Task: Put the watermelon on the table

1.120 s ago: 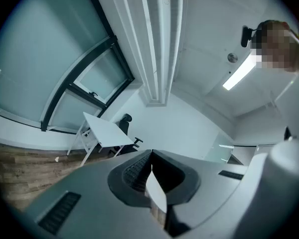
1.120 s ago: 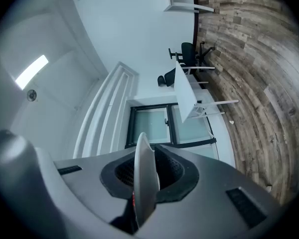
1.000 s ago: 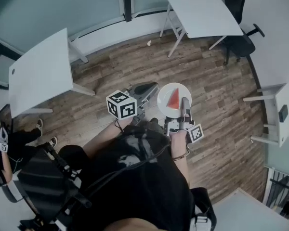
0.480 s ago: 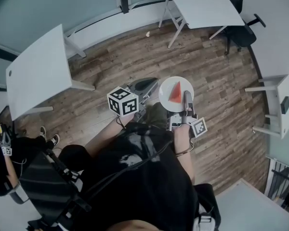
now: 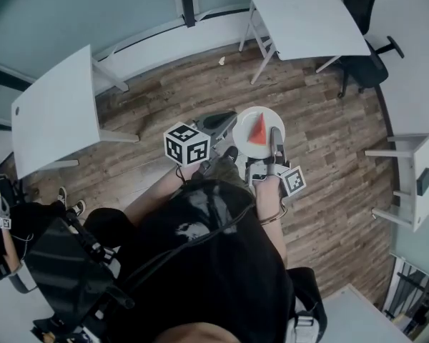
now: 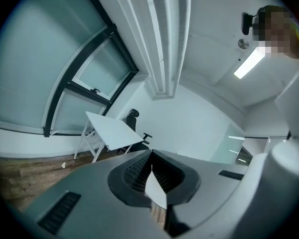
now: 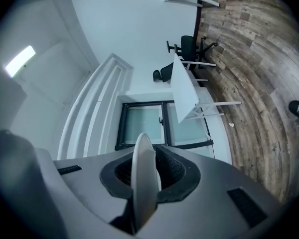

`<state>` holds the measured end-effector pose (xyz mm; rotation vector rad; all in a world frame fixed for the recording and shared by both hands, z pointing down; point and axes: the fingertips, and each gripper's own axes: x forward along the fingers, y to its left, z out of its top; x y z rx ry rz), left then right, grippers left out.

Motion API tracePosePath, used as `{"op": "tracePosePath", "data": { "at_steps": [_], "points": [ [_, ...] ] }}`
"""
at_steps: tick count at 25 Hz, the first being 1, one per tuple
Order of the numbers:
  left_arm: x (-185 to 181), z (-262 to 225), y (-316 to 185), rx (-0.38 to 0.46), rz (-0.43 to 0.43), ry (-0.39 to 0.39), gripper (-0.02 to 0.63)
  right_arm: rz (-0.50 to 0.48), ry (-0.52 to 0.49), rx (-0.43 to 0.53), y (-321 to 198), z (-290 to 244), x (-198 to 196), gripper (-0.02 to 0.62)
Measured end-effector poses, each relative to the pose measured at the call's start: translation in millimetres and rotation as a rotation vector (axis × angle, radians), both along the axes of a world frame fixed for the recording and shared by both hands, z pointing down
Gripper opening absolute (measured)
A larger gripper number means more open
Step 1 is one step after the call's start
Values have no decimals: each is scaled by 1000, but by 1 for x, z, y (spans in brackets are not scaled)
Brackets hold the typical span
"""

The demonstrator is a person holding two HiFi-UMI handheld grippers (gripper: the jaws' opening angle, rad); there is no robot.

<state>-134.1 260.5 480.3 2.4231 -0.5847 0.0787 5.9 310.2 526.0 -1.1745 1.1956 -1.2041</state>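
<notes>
A red watermelon wedge [image 5: 258, 131] lies on a white plate [image 5: 247, 145] that I carry above the wooden floor. My right gripper [image 5: 275, 140] is shut on the plate's right rim; in the right gripper view the plate [image 7: 142, 178] stands edge-on between the jaws. My left gripper [image 5: 227, 126] is at the plate's left rim, and the left gripper view shows a white edge of the plate [image 6: 157, 192] pinched between its jaws. A white table [image 5: 304, 18] stands ahead at the upper right, seen also as the table [image 6: 114, 133] in the left gripper view.
A second white table [image 5: 53, 109] stands at the left and a small white stand [image 5: 415, 181] at the right. A black office chair [image 5: 365, 56] sits beside the far table. Another person [image 5: 7, 227] sits at the lower left. Glass walls run along the back.
Both grippers have travelled together with the plate as the person walks over the floor; the tables have shifted in view. Both grips are unchanged.
</notes>
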Motion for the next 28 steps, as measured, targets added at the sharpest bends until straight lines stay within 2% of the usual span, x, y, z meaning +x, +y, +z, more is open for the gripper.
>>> {"op": "tracePosePath", "data": {
  "at_steps": [5, 8, 14, 20, 23, 26, 28],
  "points": [
    [55, -16, -59, 83, -11, -29, 6, -22, 19, 26, -67, -10, 52, 37],
    [77, -16, -86, 106, -38, -53, 6, -49, 38, 30, -93, -14, 76, 37],
    [113, -7, -139, 99, -55, -98, 6, -57, 20, 7, -145, -3, 114, 37],
    [142, 12, -223, 56, 1, -114, 6, -46, 29, -37, -225, 11, 137, 37],
    [144, 19, -235, 67, 11, -113, 6, -24, 33, -33, -232, 16, 139, 37],
    [144, 14, -253, 124, 14, -134, 6, -11, 59, -38, -241, 14, 142, 37],
    [156, 12, -299, 188, 27, -186, 6, 4, 78, -47, -282, 11, 153, 37]
  ]
}}
